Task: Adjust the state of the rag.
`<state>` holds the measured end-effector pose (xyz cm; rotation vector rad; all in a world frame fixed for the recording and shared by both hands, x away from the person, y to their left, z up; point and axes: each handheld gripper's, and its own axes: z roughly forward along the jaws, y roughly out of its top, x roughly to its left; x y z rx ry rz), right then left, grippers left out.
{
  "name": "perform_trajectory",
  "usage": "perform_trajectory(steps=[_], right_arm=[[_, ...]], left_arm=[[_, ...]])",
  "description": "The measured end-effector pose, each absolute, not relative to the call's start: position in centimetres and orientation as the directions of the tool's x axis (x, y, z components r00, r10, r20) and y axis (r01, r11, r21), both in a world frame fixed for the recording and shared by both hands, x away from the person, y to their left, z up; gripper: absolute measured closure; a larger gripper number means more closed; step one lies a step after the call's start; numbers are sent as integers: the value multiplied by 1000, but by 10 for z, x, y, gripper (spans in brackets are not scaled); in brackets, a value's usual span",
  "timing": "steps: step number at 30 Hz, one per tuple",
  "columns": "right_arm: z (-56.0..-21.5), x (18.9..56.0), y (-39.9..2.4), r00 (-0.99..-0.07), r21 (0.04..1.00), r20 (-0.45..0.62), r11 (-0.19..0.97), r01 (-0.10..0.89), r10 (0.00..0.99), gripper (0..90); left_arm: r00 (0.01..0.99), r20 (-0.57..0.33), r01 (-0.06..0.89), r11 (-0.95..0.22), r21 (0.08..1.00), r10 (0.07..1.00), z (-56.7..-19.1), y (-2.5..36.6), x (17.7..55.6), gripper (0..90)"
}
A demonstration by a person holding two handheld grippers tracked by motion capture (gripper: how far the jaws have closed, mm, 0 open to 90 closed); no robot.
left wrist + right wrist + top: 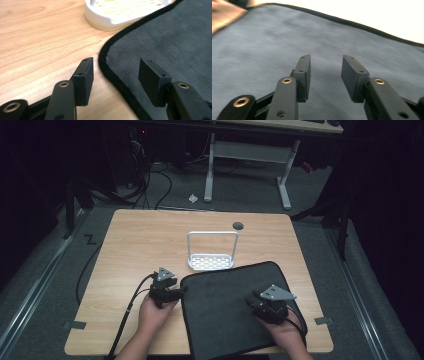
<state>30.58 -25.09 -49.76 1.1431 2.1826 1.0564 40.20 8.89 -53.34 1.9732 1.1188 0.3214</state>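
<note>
The left gripper [113,77], jaws wide, straddled the soft black fabric sleeve's [230,310] nine-o'clock edge; it should bite the piping squarely. The right gripper [325,75] hovered, jaws parted.

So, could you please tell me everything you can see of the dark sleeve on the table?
The dark sleeve is a flat, soft-looking grey rectangle with rounded corners and black edge piping, lying on the wooden table, its near edge about at the table's front. The left tongs straddle its edge, open; the right tongs hover open over it. A white stand sits just beyond it.
</note>
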Motion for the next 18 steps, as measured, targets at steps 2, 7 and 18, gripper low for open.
perform_trajectory(steps=[2, 7, 18], right_arm=[[-496, 301, -238, -585, 804, -45, 377, 460, 810, 562], [-498, 283, -202, -669, 804, -35, 418, 423, 743, 527], [-512, 257, -120, -822, 763, -12, 537, 360, 569, 487]], left_arm=[[572, -153, 588, -273, 761, 806, -536, 85, 406, 450], [564, -134, 574, -269, 774, 815, -537, 76, 407, 549], [547, -213, 613, -214, 761, 810, -538, 80, 415, 806]])
